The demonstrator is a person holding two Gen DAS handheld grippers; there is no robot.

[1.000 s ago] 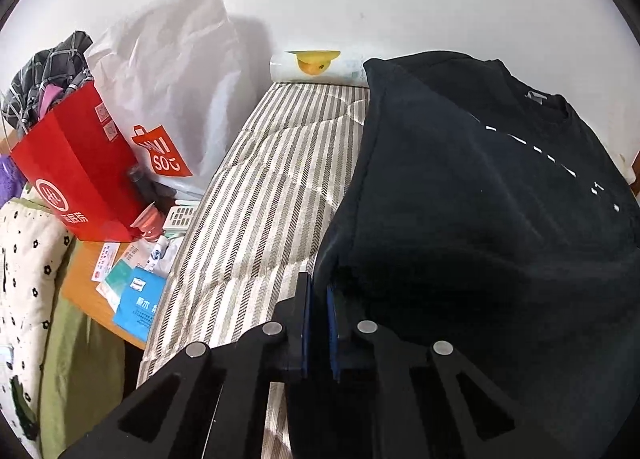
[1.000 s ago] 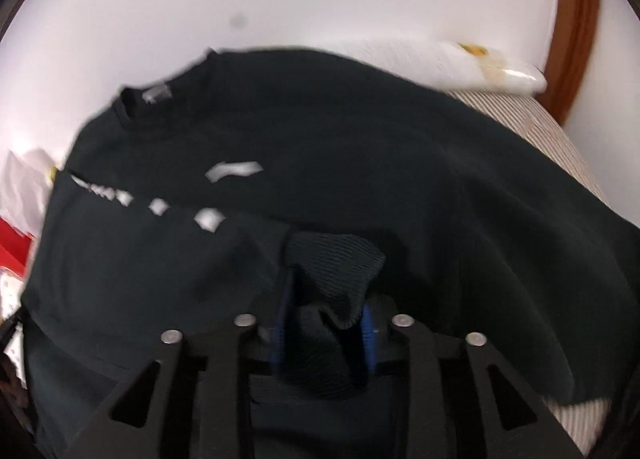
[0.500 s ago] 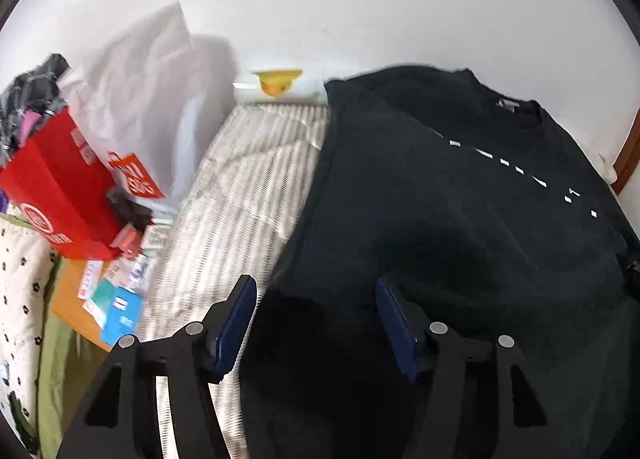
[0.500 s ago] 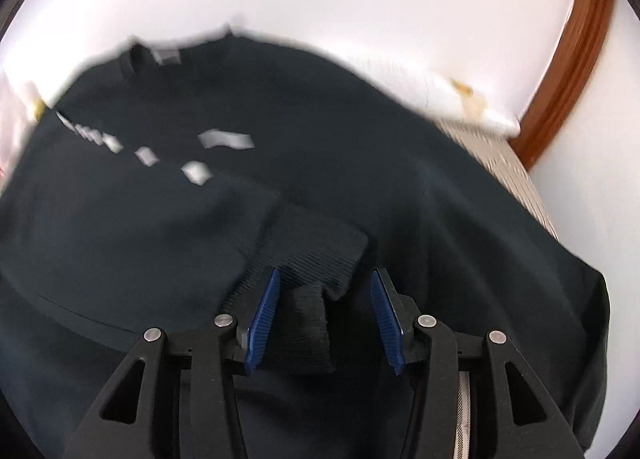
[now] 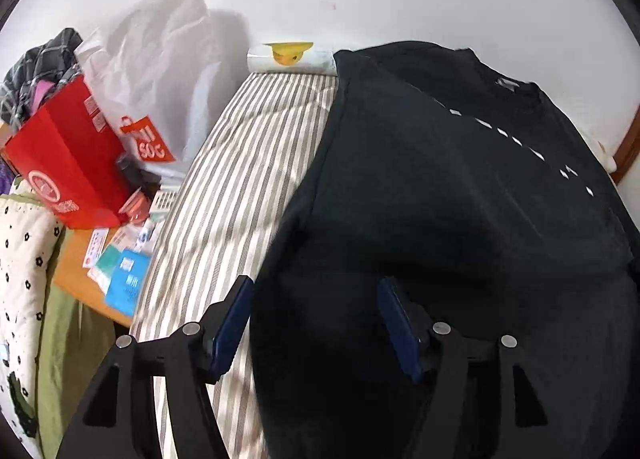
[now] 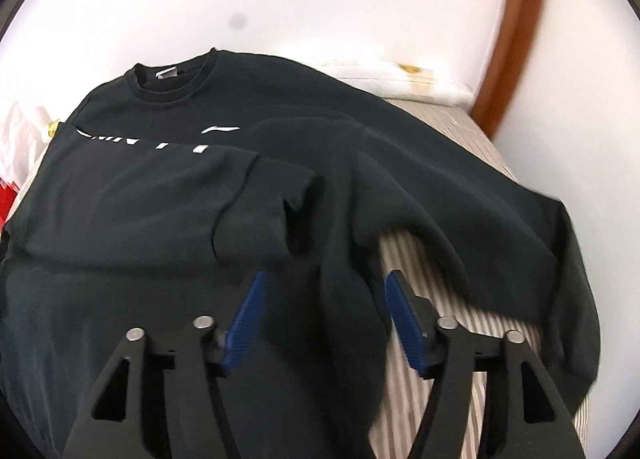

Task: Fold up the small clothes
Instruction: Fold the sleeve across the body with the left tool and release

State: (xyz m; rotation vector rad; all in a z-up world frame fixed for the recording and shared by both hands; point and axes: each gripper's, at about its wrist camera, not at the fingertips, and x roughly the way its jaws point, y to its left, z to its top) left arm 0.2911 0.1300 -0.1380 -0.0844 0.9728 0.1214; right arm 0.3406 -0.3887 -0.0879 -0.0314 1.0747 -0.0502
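The left gripper (image 5: 314, 323) is opening its jaws wide at the bottom of its picture. The blue pads (image 5: 232, 325) are not pinching anything. The black sweatshirt (image 5: 460, 219) is lying under them, filling the right side and spreading over the striped bed (image 5: 248, 179).

The right gripper (image 6: 324, 319) is opening its jaws too, low in its picture. Its pads are gripping nothing, with only loose black cloth lying under them. One sleeve (image 6: 160, 203) is lying folded across the chest at the left.

A red bag (image 5: 68, 163) and a white bag (image 5: 160, 71) are sitting at the upper left.
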